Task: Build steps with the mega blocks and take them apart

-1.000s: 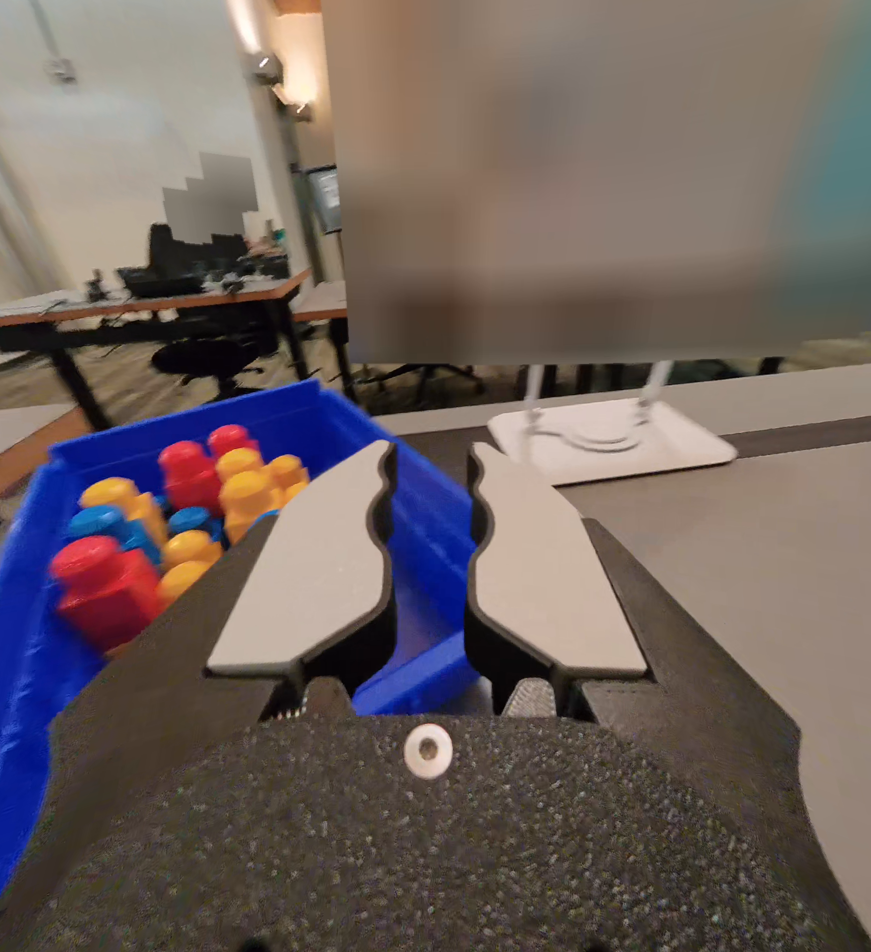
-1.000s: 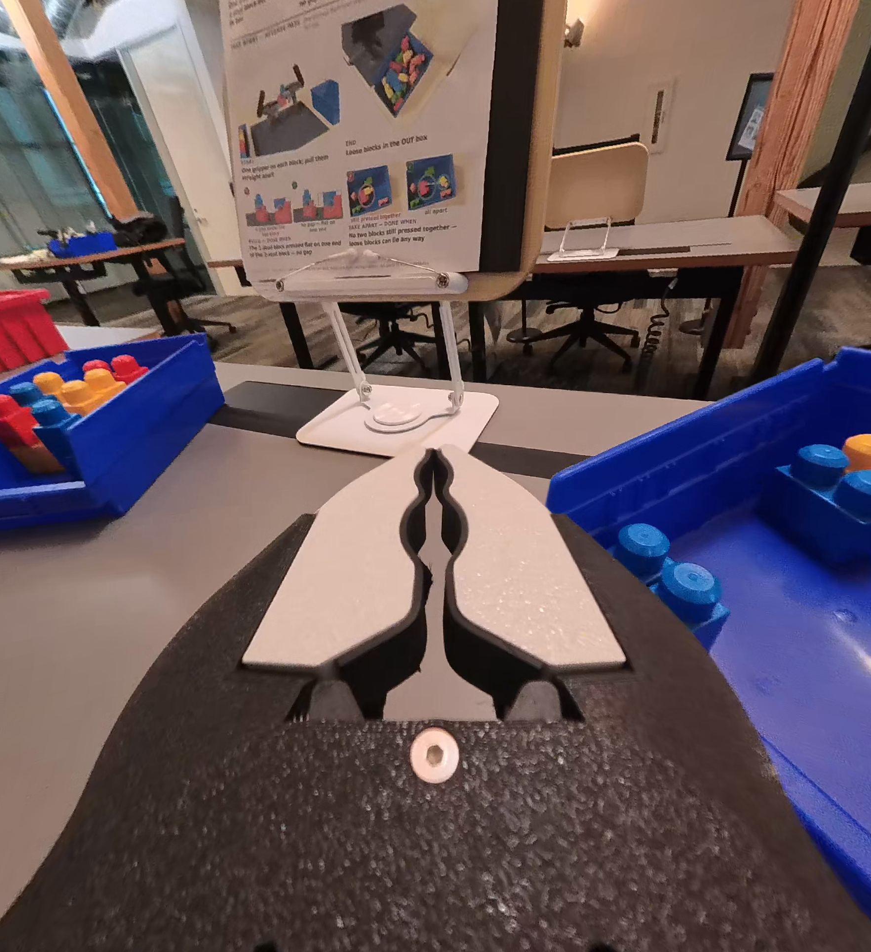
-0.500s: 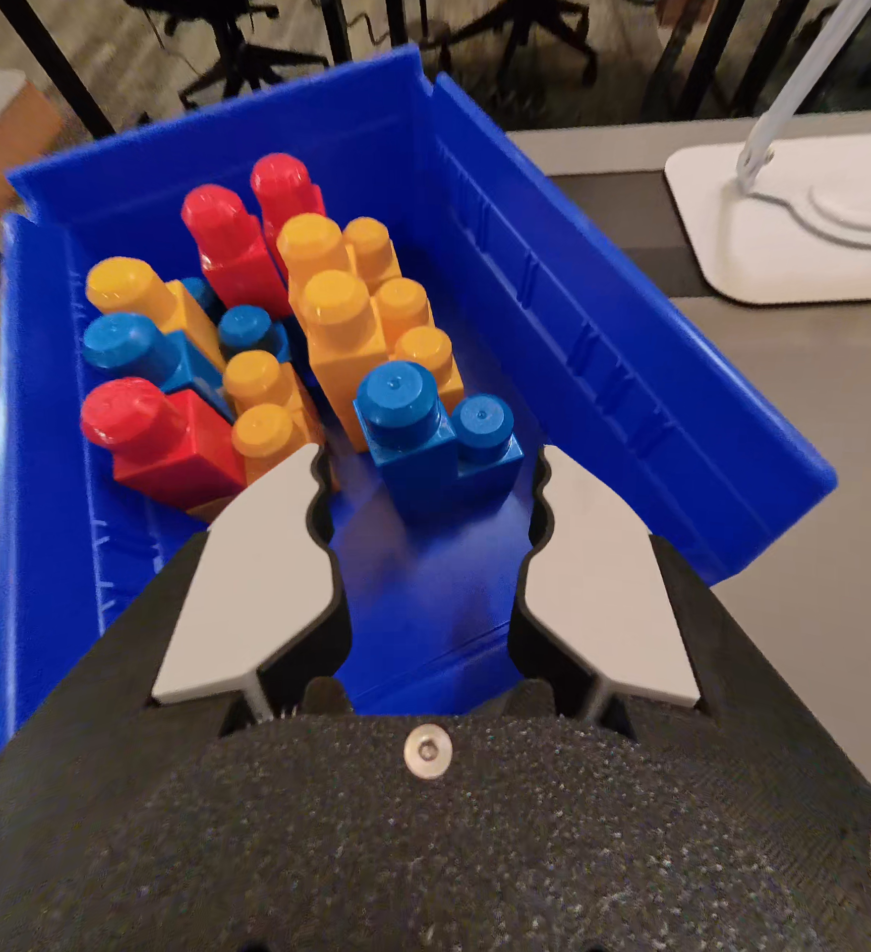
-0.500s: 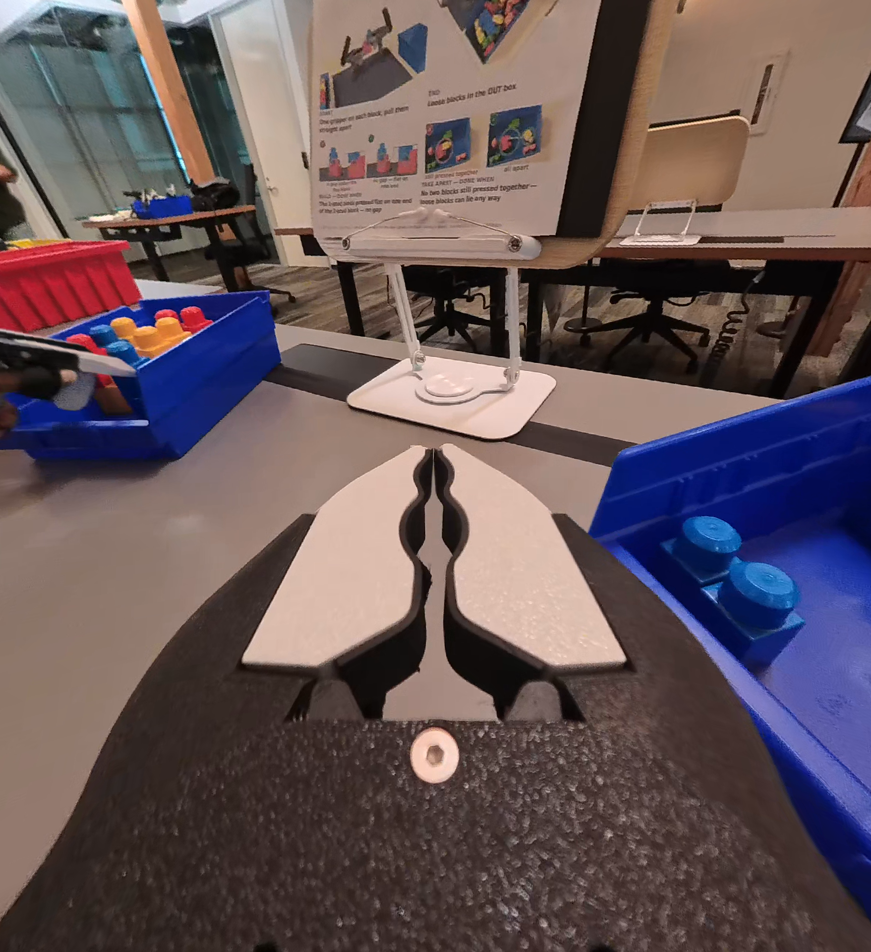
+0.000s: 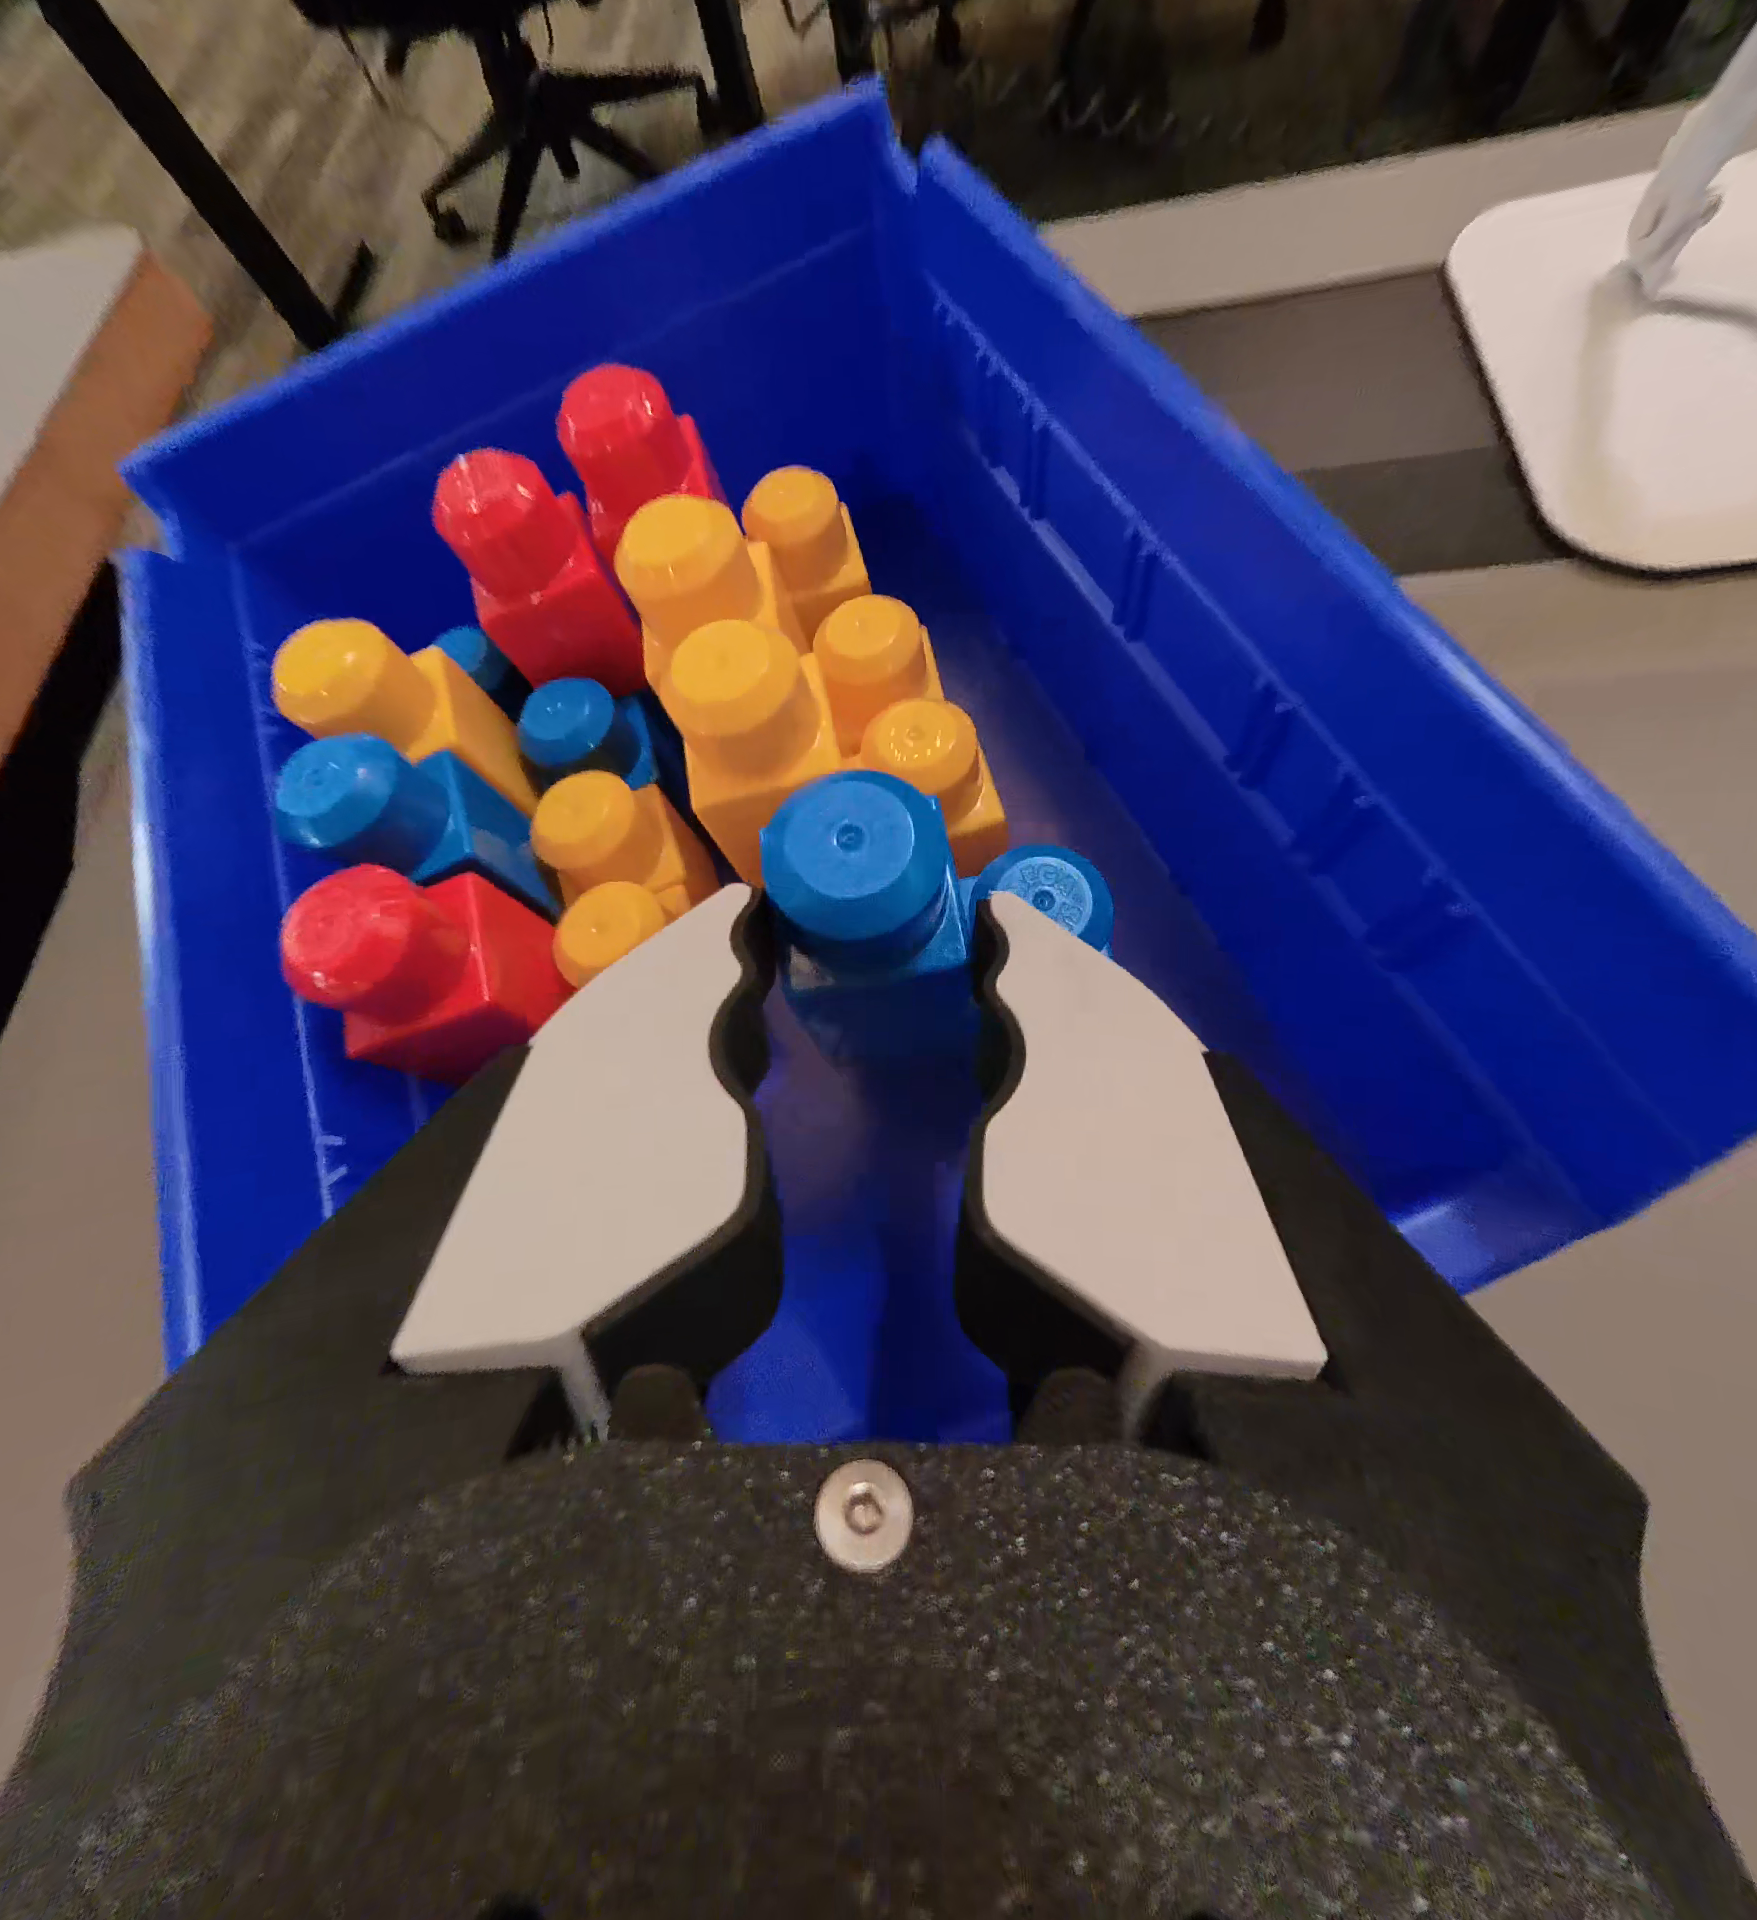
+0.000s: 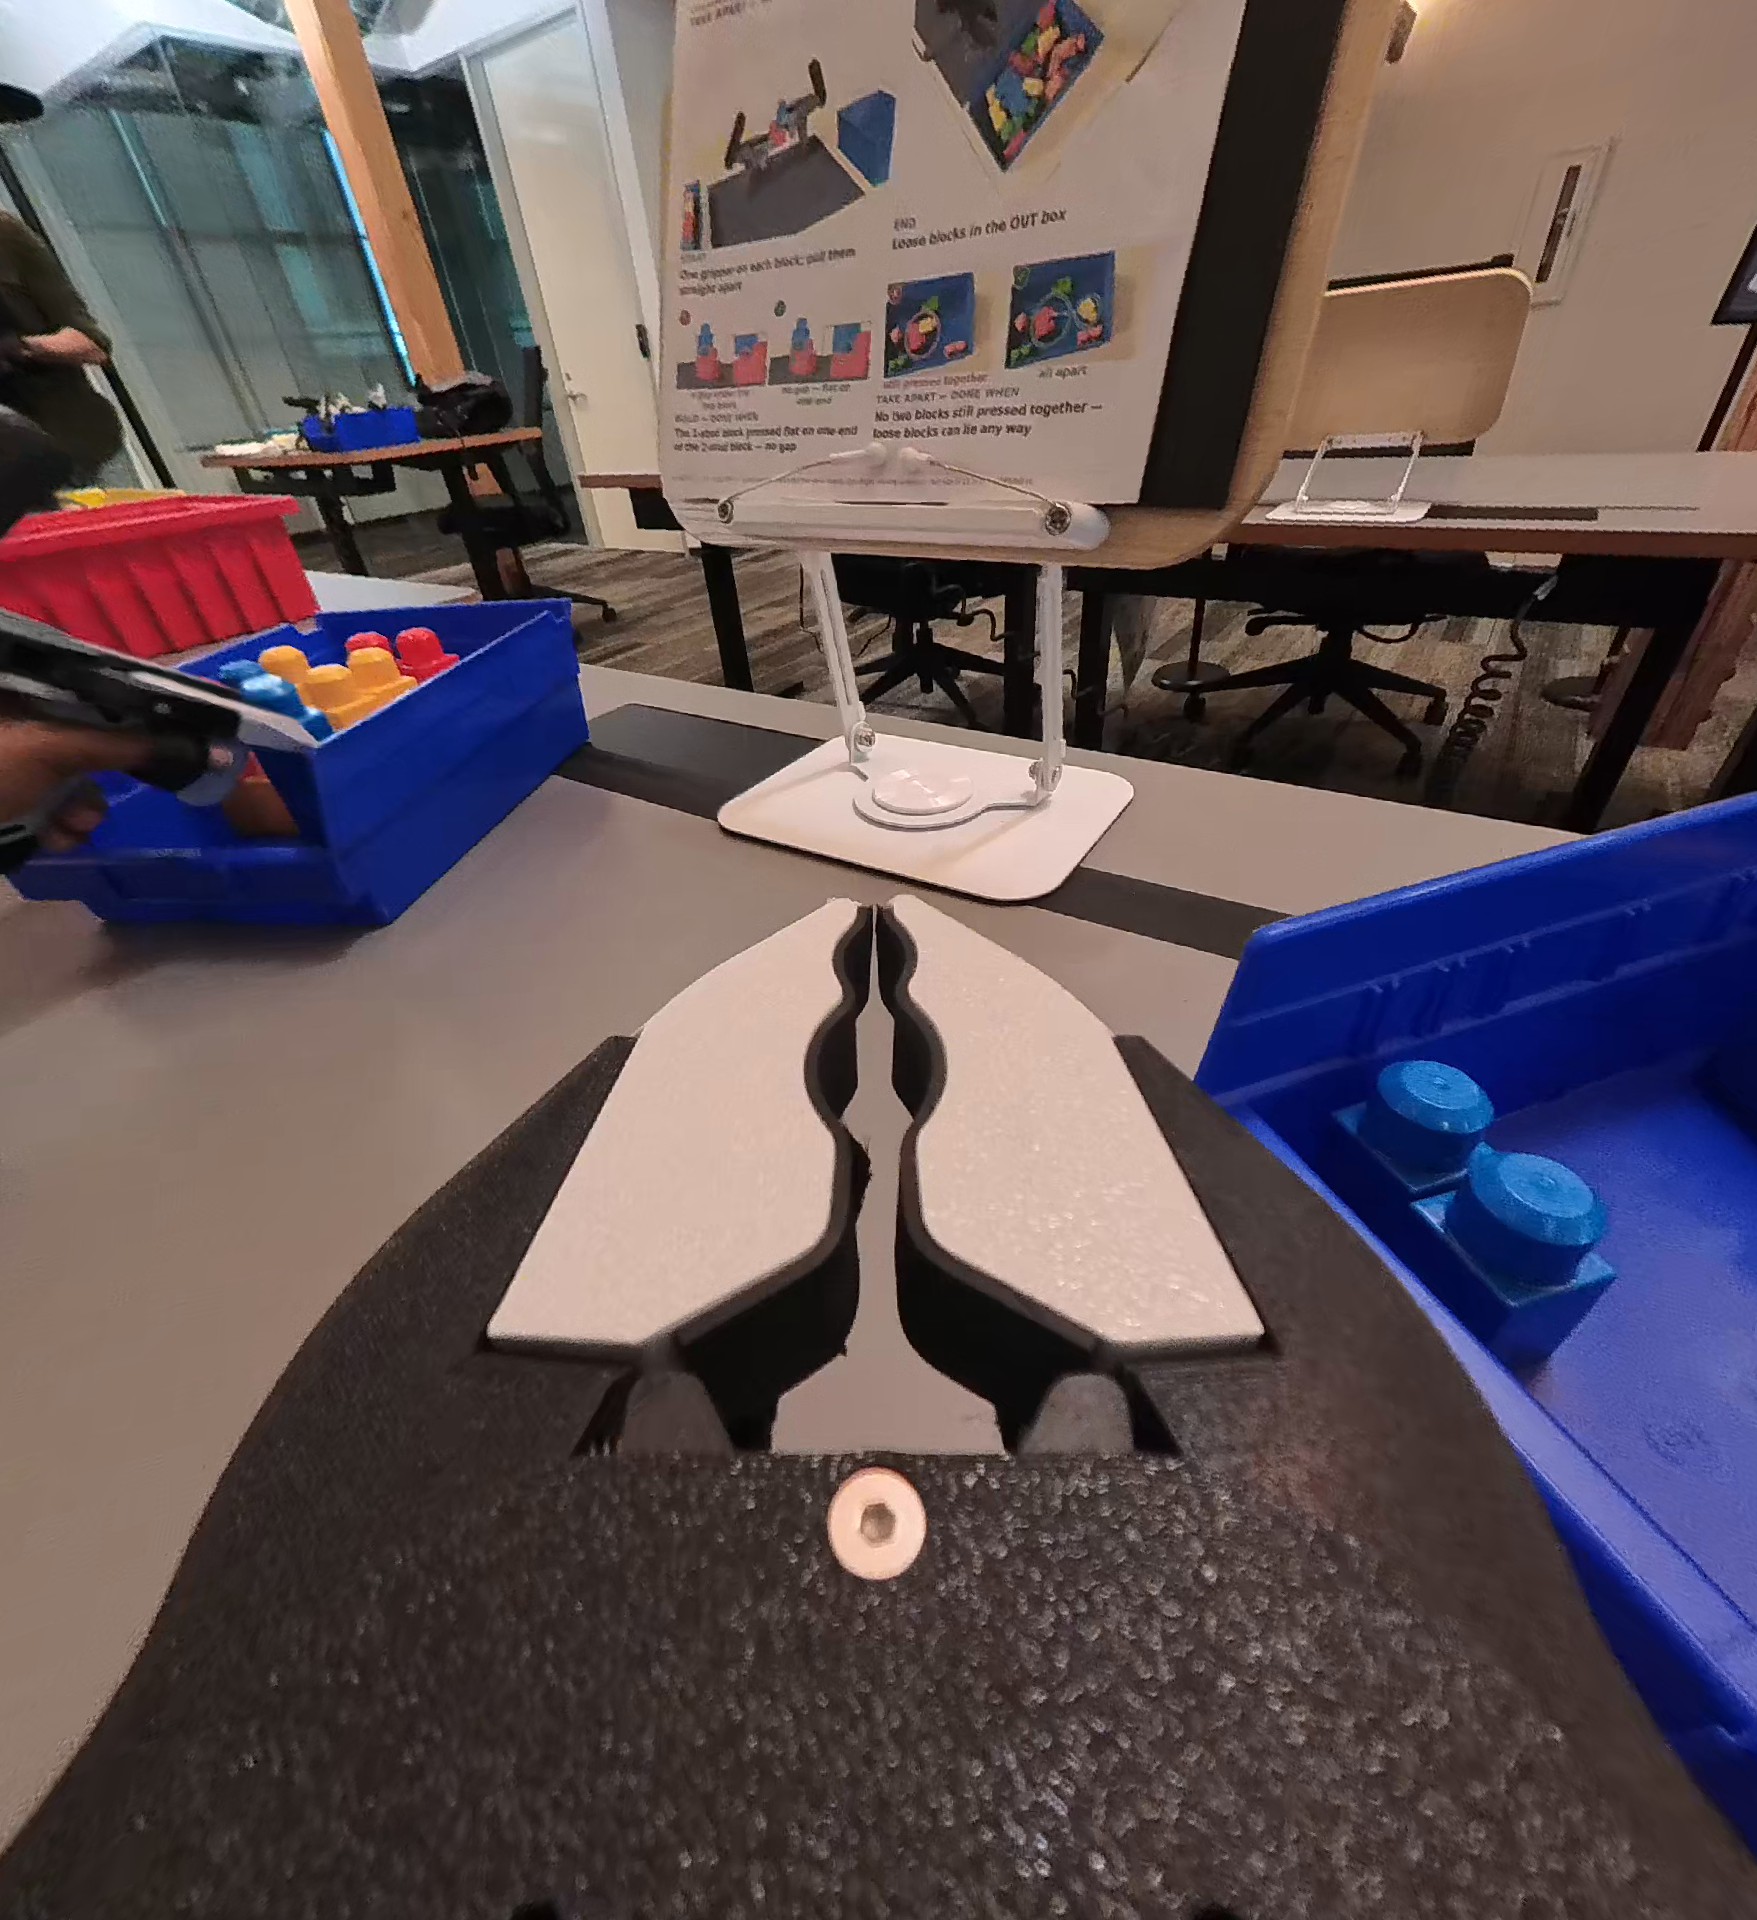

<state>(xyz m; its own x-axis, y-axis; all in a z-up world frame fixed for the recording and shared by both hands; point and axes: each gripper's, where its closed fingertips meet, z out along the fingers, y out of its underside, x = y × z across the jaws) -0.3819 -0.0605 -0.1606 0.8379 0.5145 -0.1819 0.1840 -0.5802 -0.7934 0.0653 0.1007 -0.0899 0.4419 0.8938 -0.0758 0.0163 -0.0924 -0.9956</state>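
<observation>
A grey worktop (image 6: 354, 1039) lies bare between two blue bins, a dark strip (image 6: 1144, 894) crossing it near the far edge, past which stand office desks and rolling chairs. A white stand (image 6: 931, 821) on that strip holds up an instruction sheet (image 6: 947, 239). The left blue bin (image 5: 1217, 727), set at an angle by the worktop's edge, holds a cluster of red, yellow and blue mega blocks that fills its far left part, with bare floor along its right wall. The right blue bin (image 6: 1476, 935) sits beside the right gripper (image 6: 874, 914) and holds a blue two-stud block (image 6: 1476, 1216) near its rim, with bare bin floor around it. A red bin (image 6: 141, 571) stands behind the left one. The left gripper (image 5: 863, 925) reaches into the left bin, its jaws narrowed onto the sides of a blue stepped block (image 5: 869, 904) at the near edge of the cluster. The right gripper hovers over the open worktop with its tips almost touching and nothing between them.
</observation>
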